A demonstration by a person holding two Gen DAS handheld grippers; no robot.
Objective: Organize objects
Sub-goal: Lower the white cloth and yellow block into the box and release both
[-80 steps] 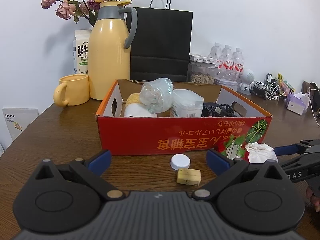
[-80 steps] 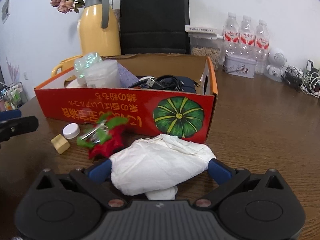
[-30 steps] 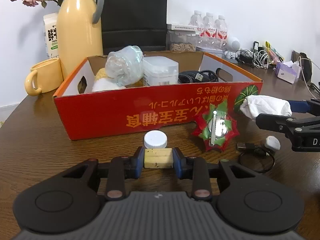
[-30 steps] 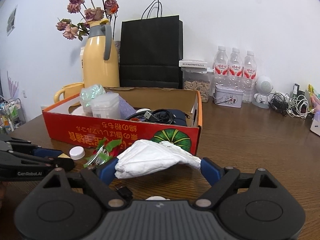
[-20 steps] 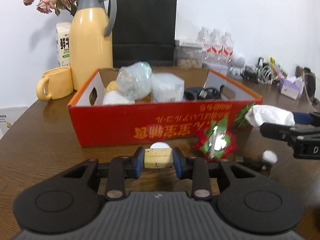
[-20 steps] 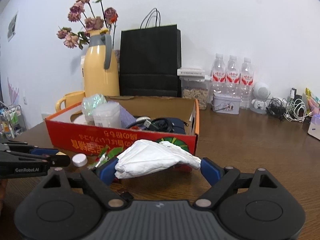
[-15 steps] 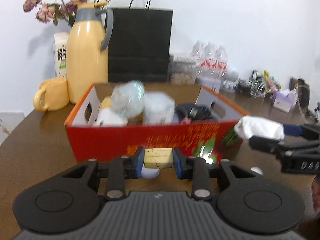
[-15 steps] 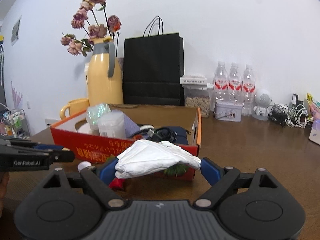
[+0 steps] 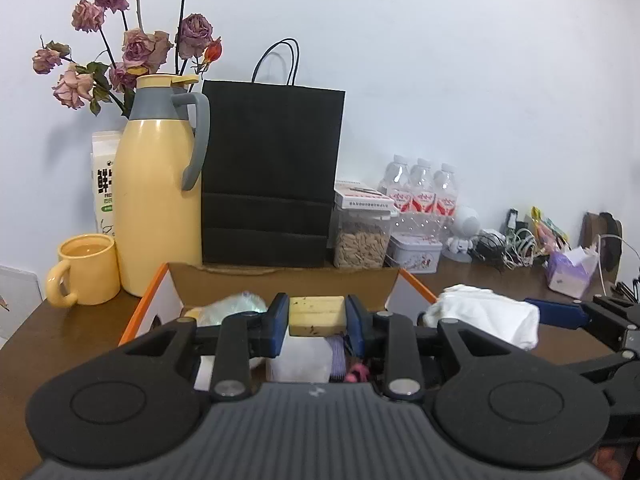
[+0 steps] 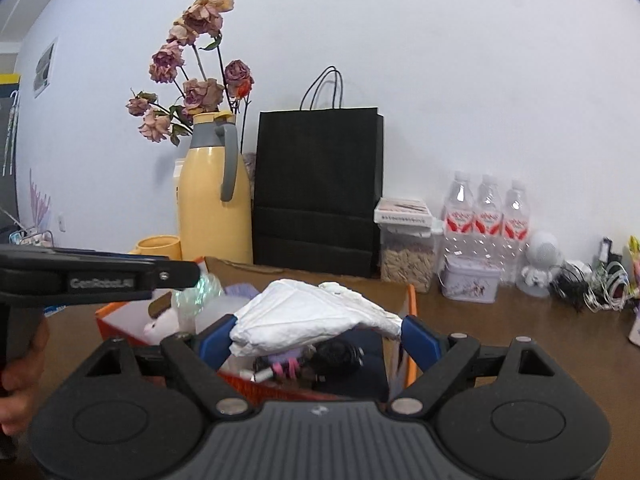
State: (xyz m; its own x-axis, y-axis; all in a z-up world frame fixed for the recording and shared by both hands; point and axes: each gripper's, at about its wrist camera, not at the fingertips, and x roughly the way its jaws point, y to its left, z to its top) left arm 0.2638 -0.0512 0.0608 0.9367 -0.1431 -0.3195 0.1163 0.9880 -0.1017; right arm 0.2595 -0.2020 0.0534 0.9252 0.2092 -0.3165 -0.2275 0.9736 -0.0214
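A brown wooden table (image 9: 60, 332) stands against a white wall (image 9: 440, 80). At the back stand a yellow thermos (image 9: 160, 208), a yellow mug (image 9: 86, 270), a black paper bag (image 9: 272, 176), water bottles (image 9: 424, 196) and tangled cables (image 9: 516, 244) at the right.

In the lower centre of both views is the open red cardboard box (image 9: 156, 304), already full of things. The left gripper (image 9: 317, 322) is clenched on a small yellow block (image 9: 317, 316) above the box. The right gripper (image 10: 316, 330) grasps a crumpled white cloth (image 10: 312, 316) with jaws wide, also over the box. The table right of the box is free.
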